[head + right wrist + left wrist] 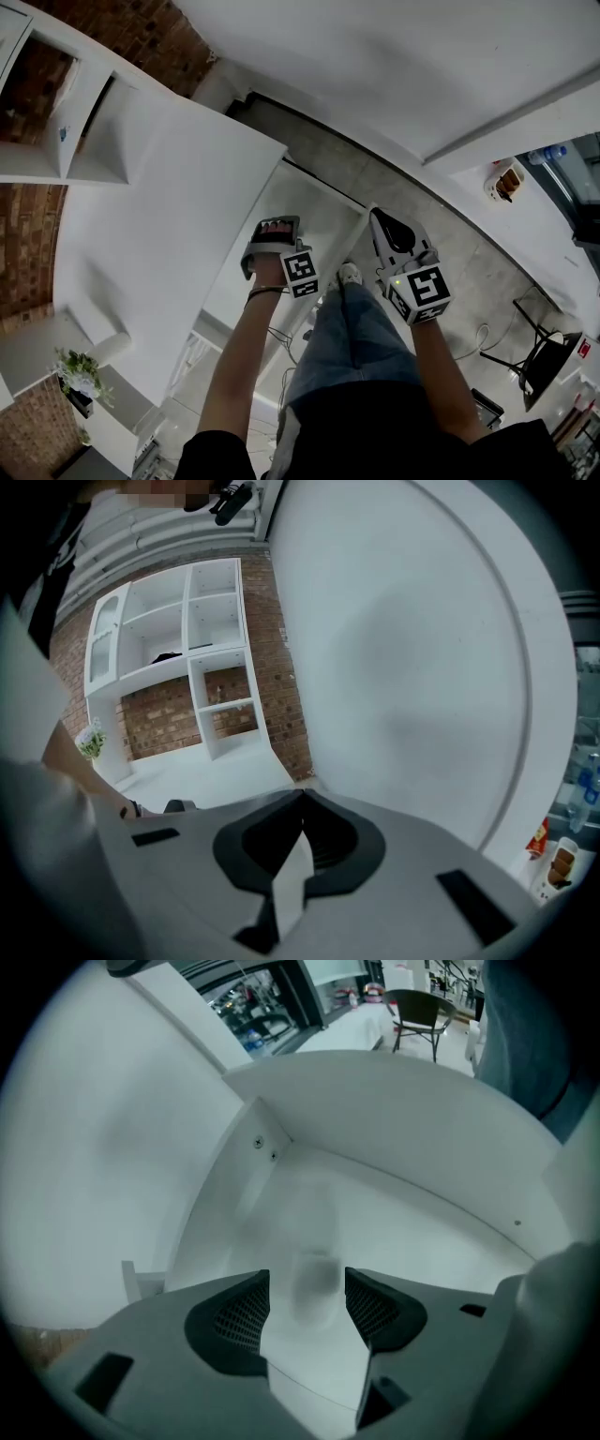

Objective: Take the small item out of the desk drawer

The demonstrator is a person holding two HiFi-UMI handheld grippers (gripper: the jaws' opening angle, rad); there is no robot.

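The white desk (pixel 159 216) fills the left of the head view, and its open drawer (pixel 328 220) sticks out beside it. My left gripper (pixel 273 228) hangs over the drawer, open. In the left gripper view the jaws (pixel 307 1299) stand apart above the white drawer floor (pixel 403 1213). A small, blurred grey shape (pixel 315 1281) lies between them, and I cannot tell what it is. My right gripper (pixel 375 216) is held to the right of the drawer, shut and empty. Its fingertips (pixel 302 801) meet in the right gripper view.
The person's jeans leg and shoe (pixel 349 319) stand between the two arms. A white shelf unit (pixel 56 122) against a brick wall is at the upper left. A potted plant (pixel 80 372) sits at the lower left. A black chair (pixel 539 356) and cables are on the floor at right.
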